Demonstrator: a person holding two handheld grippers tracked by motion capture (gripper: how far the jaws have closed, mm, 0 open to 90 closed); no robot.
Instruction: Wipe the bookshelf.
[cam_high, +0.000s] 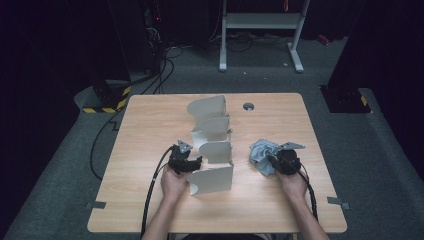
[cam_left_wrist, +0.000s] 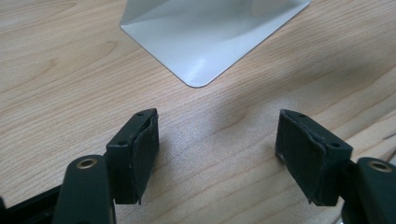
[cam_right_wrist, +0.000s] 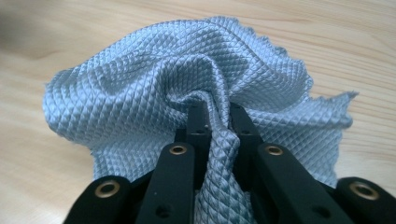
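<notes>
1. Two tools, two jobs, so we split the work. Our right tool (cam_right_wrist: 217, 109) is clamped tight on a fold of the blue cloth (cam_right_wrist: 140, 102), with a ridge of the waffle-weave fabric squeezed between the jaws. Pinching a bunched fold instead of a flat edge looks like the safer hold, since thin fabric would probably slip otherwise.

2. In the high view the cloth (cam_high: 261, 152) sits crumpled on the bench (cam_high: 150, 130), right of centre and just beside the white folded divider (cam_high: 212, 145). It's apart from the divider, not touching as far as we can tell.

3. Our left tool (cam_left_wrist: 217, 149) has its jaws spread wide with nothing between them, just bare wood underneath. It hovers low with a rounded corner of the divider's front panel (cam_left_wrist: 205, 42) just ahead.

4. Our guess at why: the left one waits next to the divider so it can steady that flimsy zigzag while the cloth wipes it. The panels stand on edge and look easy to knock over.

5. Small grey grommet (cam_high: 248, 106) at the far edge of the bench is well out of the way, no worries there.
</notes>
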